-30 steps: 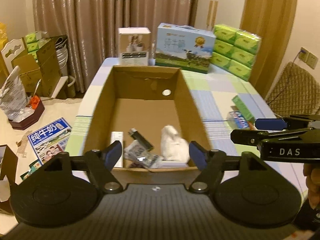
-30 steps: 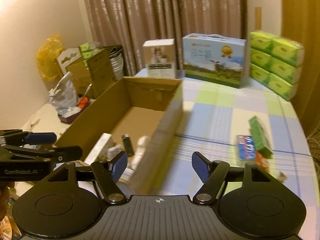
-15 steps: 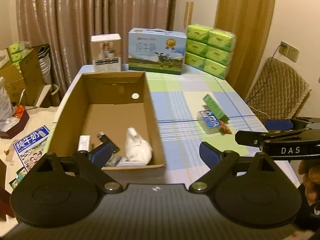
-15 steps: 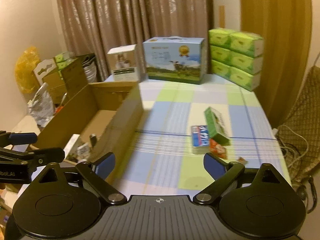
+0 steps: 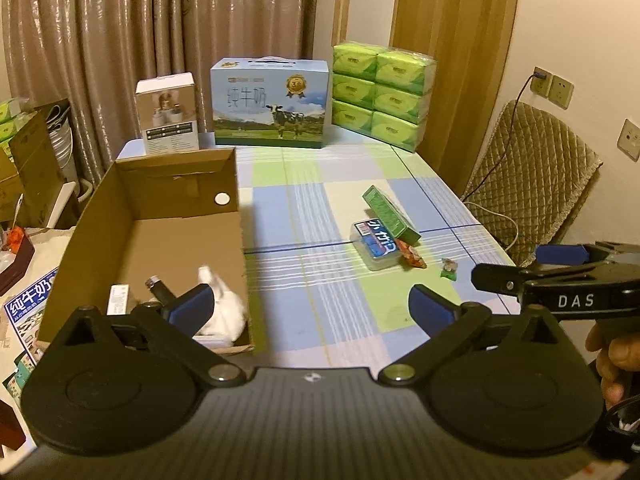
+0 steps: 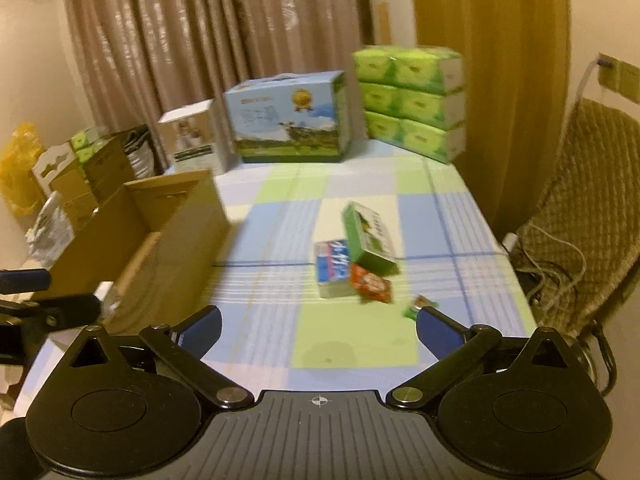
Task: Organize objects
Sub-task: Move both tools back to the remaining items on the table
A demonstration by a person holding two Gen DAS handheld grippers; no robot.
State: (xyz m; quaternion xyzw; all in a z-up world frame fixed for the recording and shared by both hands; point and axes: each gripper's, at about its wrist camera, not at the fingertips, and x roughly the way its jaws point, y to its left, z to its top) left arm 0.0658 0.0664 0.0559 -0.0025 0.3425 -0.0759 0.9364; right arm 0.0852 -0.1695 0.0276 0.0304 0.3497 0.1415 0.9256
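An open cardboard box (image 5: 100, 216) (image 6: 188, 220) stands on the left of the checked table (image 5: 304, 184); inside lie a white crumpled thing (image 5: 222, 308), a lighter (image 5: 158, 286) and a white packet (image 5: 118, 300). On the table's right lie a green box (image 5: 390, 212) (image 6: 370, 236), a clear blue-labelled case (image 5: 376, 246) (image 6: 334, 266), a red snack packet (image 5: 412, 258) (image 6: 372, 282) and a small green sweet (image 5: 449, 269) (image 6: 418, 306). My left gripper (image 5: 310, 310) is open and empty above the near table edge. My right gripper (image 6: 318, 328) is open and empty, short of the loose items.
At the table's back stand a white carton (image 5: 168, 118), a blue milk carton (image 5: 272, 106) and stacked green tissue packs (image 5: 380, 94). A quilted chair (image 5: 528, 196) is at the right. Cartons and clutter (image 6: 76, 172) lie on the floor at the left.
Both grippers have swung right, away from the cardboard box toward the loose items, and both sets of jaws have opened wider.
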